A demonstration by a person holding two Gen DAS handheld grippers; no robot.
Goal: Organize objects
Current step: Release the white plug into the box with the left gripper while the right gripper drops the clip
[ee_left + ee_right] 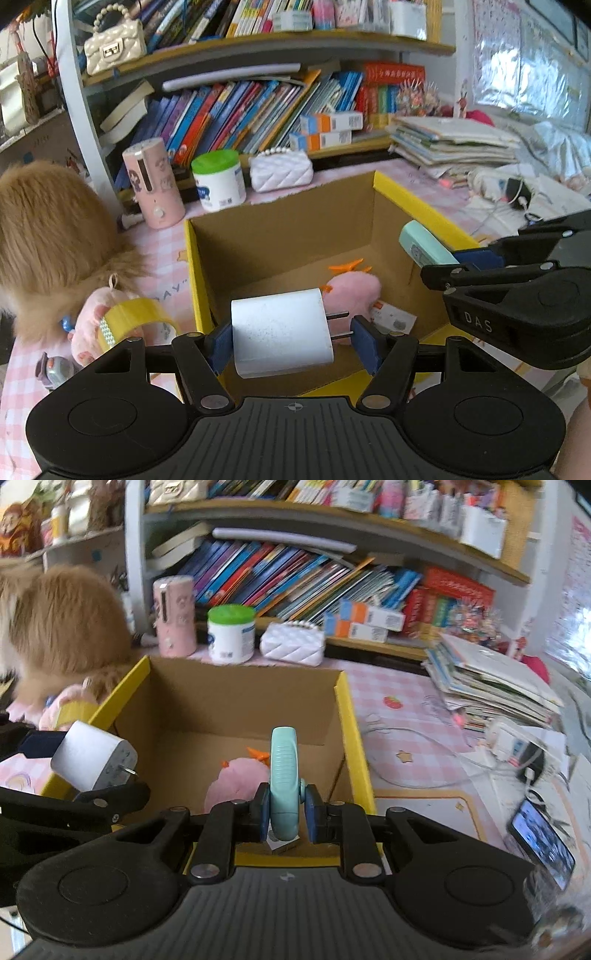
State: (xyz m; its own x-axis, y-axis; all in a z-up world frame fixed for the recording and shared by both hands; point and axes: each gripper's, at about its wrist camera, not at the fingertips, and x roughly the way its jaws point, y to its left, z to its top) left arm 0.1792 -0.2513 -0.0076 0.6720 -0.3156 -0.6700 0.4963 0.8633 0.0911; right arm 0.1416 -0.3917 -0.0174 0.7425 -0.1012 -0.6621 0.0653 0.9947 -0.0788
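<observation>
"DAS" on right tool [439, 267]; "DAY" on tablecloth [162, 243].

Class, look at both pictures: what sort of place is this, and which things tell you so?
Probably a child's bedroom or study corner: shelves crammed with children's books, a pink checked tablecloth, and a furry plush toy.

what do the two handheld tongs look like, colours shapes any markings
Both tongs share one build. The left tongs have a black ribbed plastic body, two round discs at the sides, angular black linkage arms with silver rivets, and blue pads. The right tongs match; seen from the left wrist camera, their side carries raised letters "DAS". No cables or sleeves show.
</observation>
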